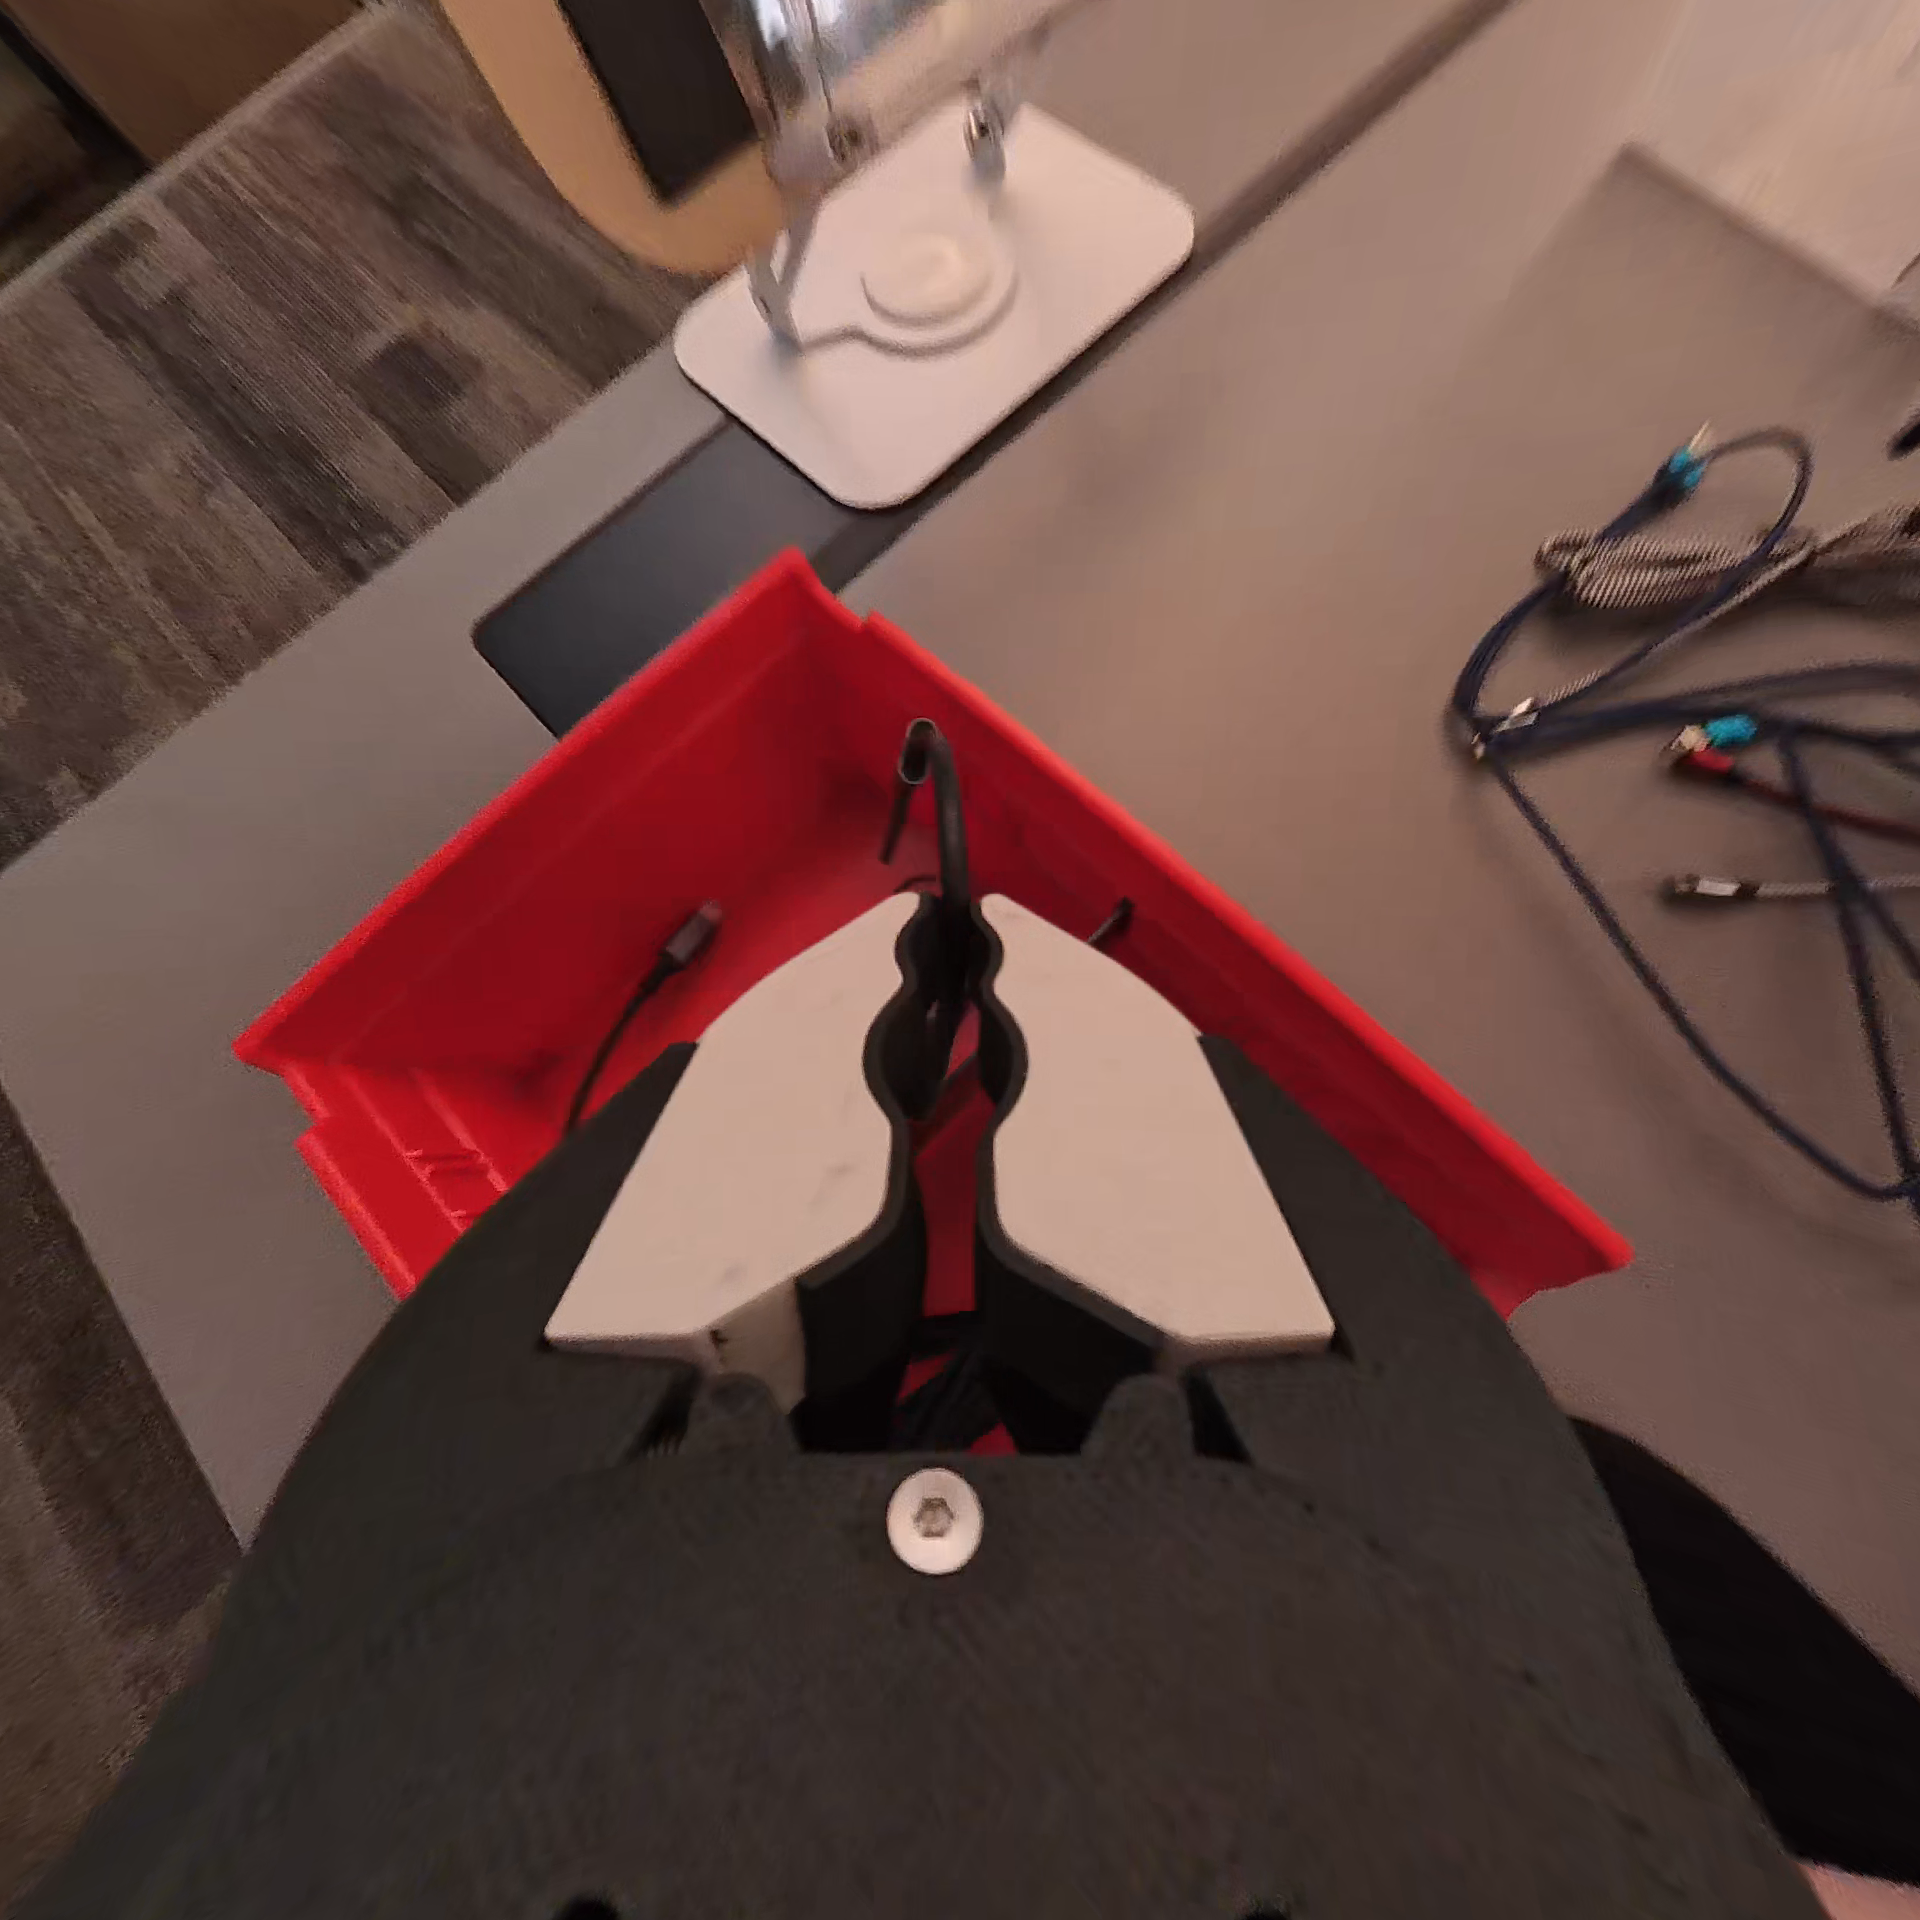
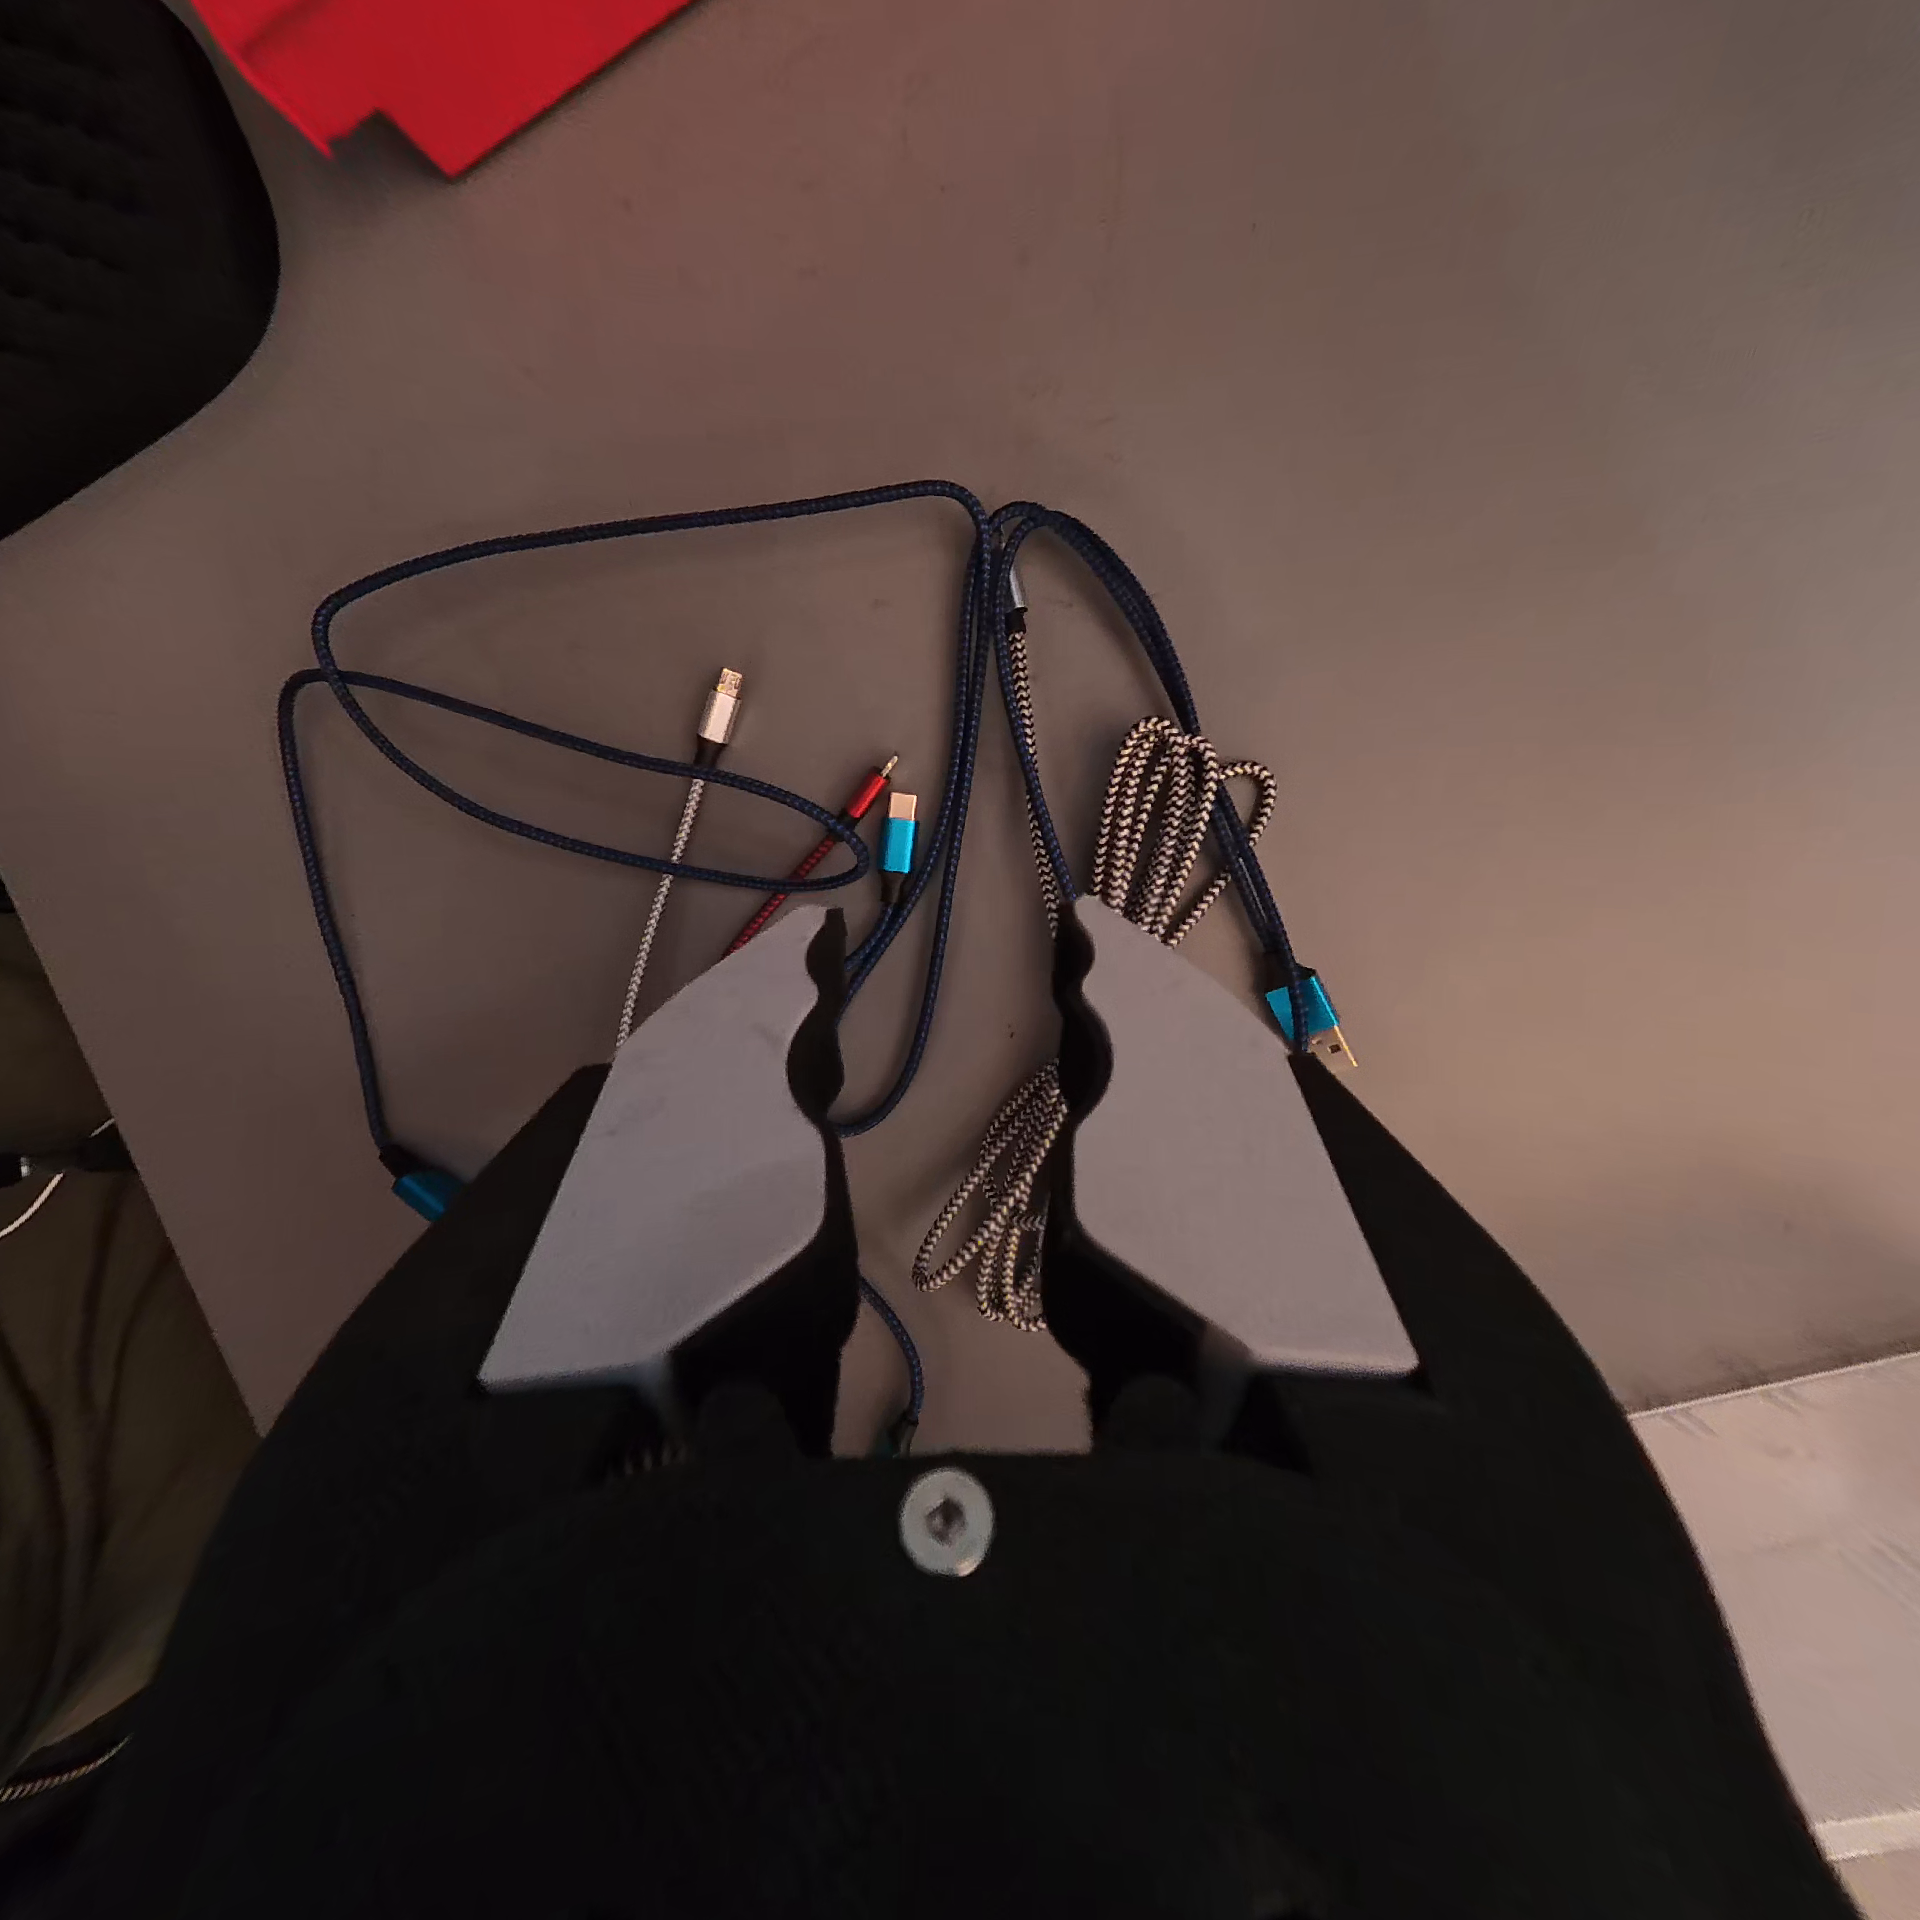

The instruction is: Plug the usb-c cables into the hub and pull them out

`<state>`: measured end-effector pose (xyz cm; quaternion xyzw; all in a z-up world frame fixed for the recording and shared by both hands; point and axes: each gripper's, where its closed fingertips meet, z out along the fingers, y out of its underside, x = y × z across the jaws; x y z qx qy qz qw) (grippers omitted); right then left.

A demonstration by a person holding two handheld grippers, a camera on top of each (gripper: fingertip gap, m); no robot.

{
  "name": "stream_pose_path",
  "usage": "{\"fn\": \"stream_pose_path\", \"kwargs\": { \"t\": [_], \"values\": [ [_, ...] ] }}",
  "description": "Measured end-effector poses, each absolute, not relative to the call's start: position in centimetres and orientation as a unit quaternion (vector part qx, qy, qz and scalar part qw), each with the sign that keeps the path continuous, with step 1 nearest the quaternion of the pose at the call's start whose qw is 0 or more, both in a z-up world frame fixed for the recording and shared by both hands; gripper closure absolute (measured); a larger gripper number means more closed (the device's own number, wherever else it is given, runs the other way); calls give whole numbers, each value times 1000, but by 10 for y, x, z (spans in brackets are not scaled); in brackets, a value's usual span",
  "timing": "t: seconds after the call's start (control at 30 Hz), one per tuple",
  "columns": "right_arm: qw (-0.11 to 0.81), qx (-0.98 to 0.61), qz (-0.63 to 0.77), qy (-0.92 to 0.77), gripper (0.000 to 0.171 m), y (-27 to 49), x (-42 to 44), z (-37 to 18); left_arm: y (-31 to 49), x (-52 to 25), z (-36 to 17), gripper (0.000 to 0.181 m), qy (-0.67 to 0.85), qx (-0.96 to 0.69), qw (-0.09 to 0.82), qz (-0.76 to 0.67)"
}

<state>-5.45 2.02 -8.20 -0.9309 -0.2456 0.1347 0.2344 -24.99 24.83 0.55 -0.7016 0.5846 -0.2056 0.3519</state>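
In the left wrist view my left gripper (image 1: 948, 920) is shut on a thin black cable (image 1: 954, 831). It holds the cable over a red bin (image 1: 623, 831). The cable arcs up past the fingertips and its dark plug (image 1: 916, 750) hangs over the bin's far corner. Two more black cable ends (image 1: 691, 935) (image 1: 1112, 923) lie inside the bin. In the right wrist view my right gripper (image 2: 951, 920) is open and empty above loose braided cables on the table. A blue USB-C plug (image 2: 897, 831) lies just beyond the left fingertip, beside a red plug (image 2: 868, 795) and a silver plug (image 2: 720, 710).
A bundled black-and-white braided cable (image 2: 1174, 821) and a blue USB-A plug (image 2: 1304, 1013) lie by my right finger. A monitor stand's base (image 1: 935, 312) is behind the bin. The cable pile (image 1: 1662, 675) is right of the bin. A black chair (image 2: 104, 260) stands at the table's edge. The left gripper's tips are roughly 30 cm from the right gripper's. Between my right fingertips and the blue USB-C plug (image 2: 897, 831) there is roughly 8 cm. The left camera catches it too, in the left wrist view (image 1: 1718, 726).
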Motion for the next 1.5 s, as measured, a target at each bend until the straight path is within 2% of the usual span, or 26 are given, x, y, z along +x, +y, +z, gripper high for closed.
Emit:
{"fn": "stream_pose_path", "kwargs": {
  "t": [0.17,0.3,0.47,0.57,0.67,0.83,0.93,1.0,1.13,1.23,1.4,1.5],
  "values": [
    [269,-922,117,-254,133,29,-56,-74,223,-237,75,178,520,-684,420,-291],
    [399,-862,75,-303,132,50,-76,-37,174,-217,128,178,487,-636,448,-396],
    [580,-721,65,-374,120,46,-138,20,101,-180,154,178,492,-566,390,-534],
    [622,-696,79,-350,114,46,-155,29,75,-158,148,178,501,-552,355,-565],
    [626,-707,92,-314,107,51,-162,22,60,-137,140,178,494,-548,338,-584],
    [641,-732,8,-232,102,68,-144,5,53,-115,128,178,467,-555,316,-611],
    [640,-738,-16,-214,123,71,-133,0,53,-110,123,178,461,-559,308,-616],
    [630,-747,-2,-212,145,71,-128,-4,54,-109,123,179,452,-559,305,-625],
    [602,-753,93,-249,147,64,-131,4,56,-114,129,176,460,-541,294,-640],
    [573,-749,214,-256,147,47,-130,26,58,-123,145,135,471,-494,309,-662],
    [479,-742,384,-270,147,9,-118,46,42,-132,145,123,510,-431,302,-681],
    [415,-757,406,-299,147,-10,-115,37,25,-123,123,119,561,-430,268,-655]
  ]
}}
